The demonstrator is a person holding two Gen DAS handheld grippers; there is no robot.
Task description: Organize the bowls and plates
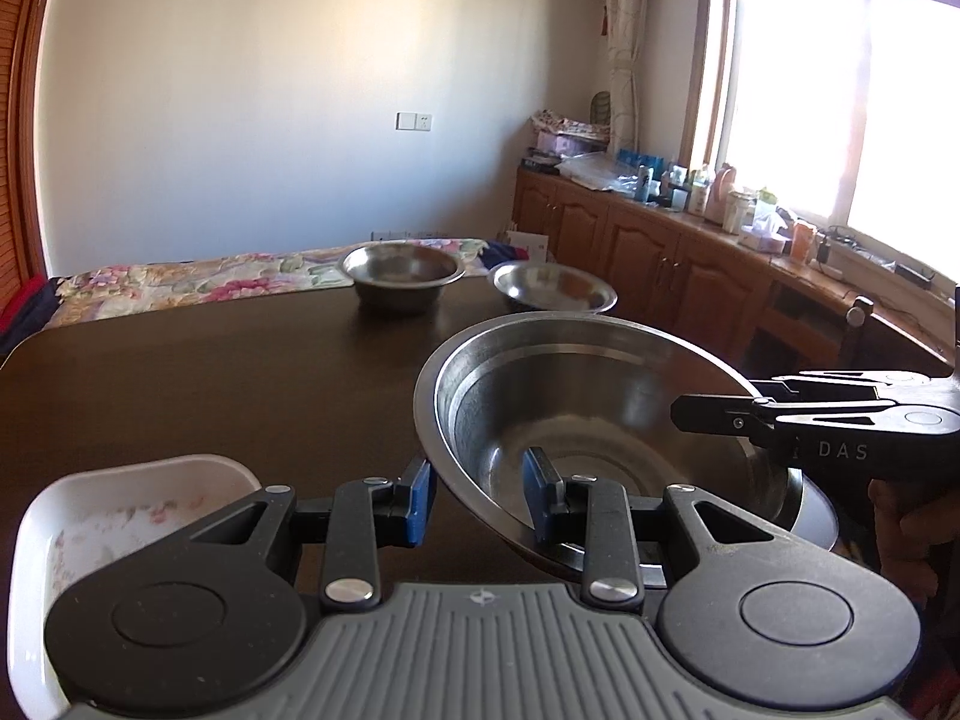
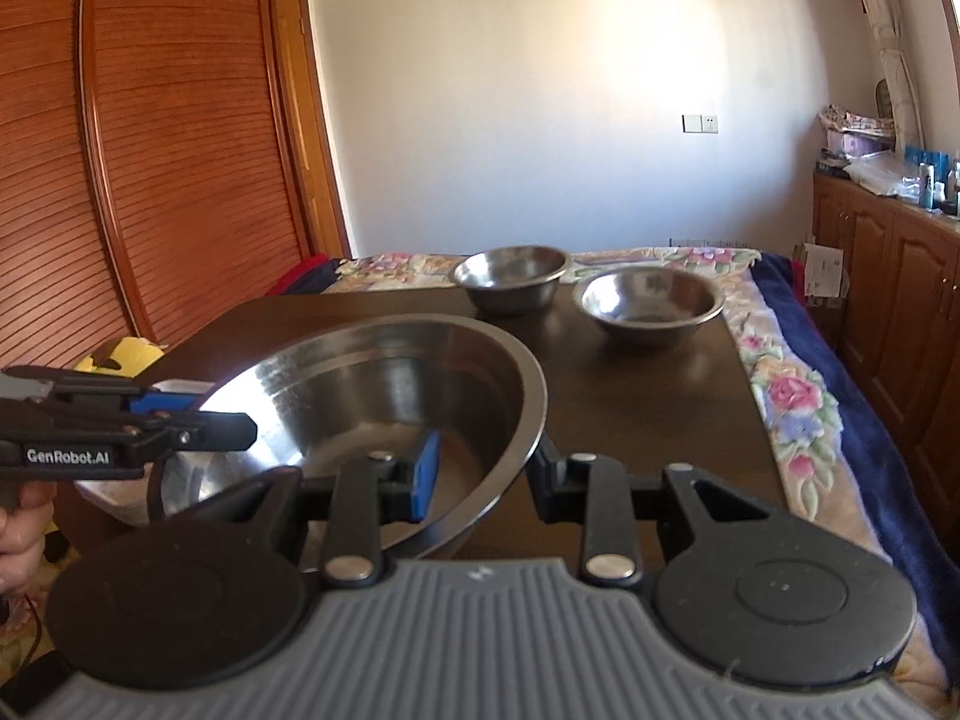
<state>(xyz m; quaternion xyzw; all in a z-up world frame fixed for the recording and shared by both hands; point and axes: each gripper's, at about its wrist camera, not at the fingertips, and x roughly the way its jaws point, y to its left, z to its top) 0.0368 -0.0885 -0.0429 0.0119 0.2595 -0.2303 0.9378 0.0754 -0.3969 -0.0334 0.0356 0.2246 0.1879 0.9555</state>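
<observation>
2 grippers straddle opposite rim edges of 1 big steel basin above a dark table.

The dark table (image 1: 210, 372) carries the large basin (image 1: 600, 420), tilted near its front edge; both the left gripper (image 1: 477, 501) and right gripper (image 2: 480, 471) stand wide, 1 finger inside, 1 outside, pads apart from the wall. A white dish (image 1: 120, 516) sits left; 2 small steel bowls (image 2: 510, 276) (image 2: 648, 300) rest at the far edge.

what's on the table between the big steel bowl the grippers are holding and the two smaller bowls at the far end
Nothing: in both wrist views only bare dark table lies between the big steel bowl and the two smaller bowls.
</observation>
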